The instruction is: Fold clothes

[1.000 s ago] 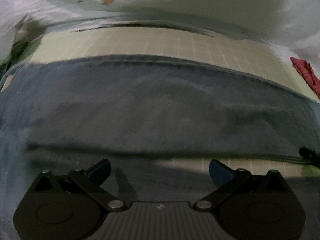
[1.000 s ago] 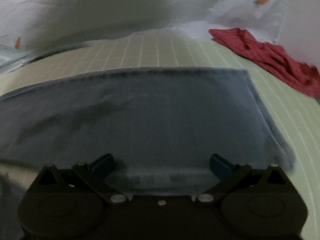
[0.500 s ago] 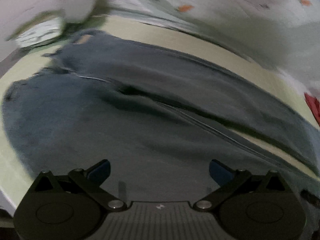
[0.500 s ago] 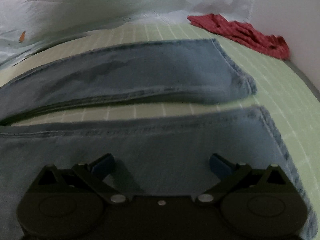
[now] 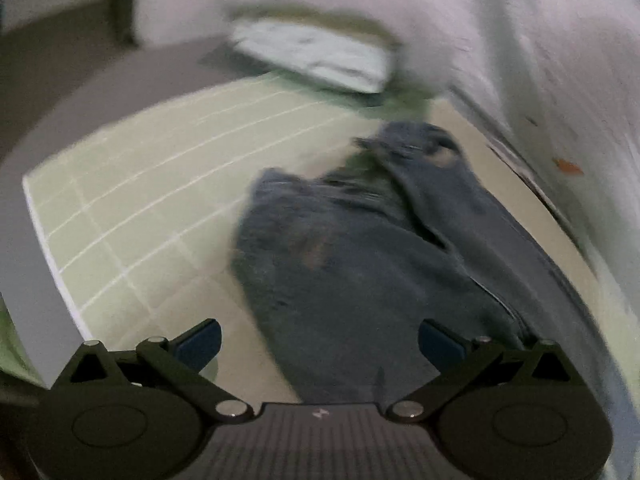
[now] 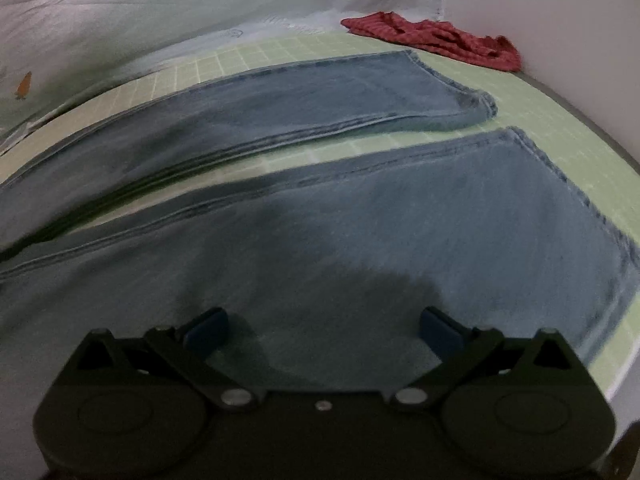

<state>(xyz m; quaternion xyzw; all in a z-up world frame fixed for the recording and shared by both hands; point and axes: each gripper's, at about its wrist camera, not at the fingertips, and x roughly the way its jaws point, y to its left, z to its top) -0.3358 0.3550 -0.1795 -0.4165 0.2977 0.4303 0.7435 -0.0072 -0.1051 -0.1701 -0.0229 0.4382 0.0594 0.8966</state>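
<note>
Blue jeans lie spread on a pale green gridded mat. In the left wrist view I see their rumpled waist end (image 5: 360,240), with my left gripper (image 5: 319,342) open above the near edge of the denim, holding nothing. In the right wrist view the two legs run side by side: the far leg (image 6: 320,96) and the near leg (image 6: 400,220), hems at the right. My right gripper (image 6: 324,330) hangs open over the near leg, its blue pads (image 6: 206,330) wide apart and empty.
A red checked garment (image 6: 432,38) lies crumpled at the mat's far right corner. A pale printed sheet (image 6: 160,12) is bunched along the far side. A folded light item (image 5: 316,56) lies beyond the waist. The mat's left edge (image 5: 48,248) drops to grey floor.
Both grippers have drawn back from the far leg and risen. The left view swung left to the waist and the mat's corner; the right view now takes in both legs.
</note>
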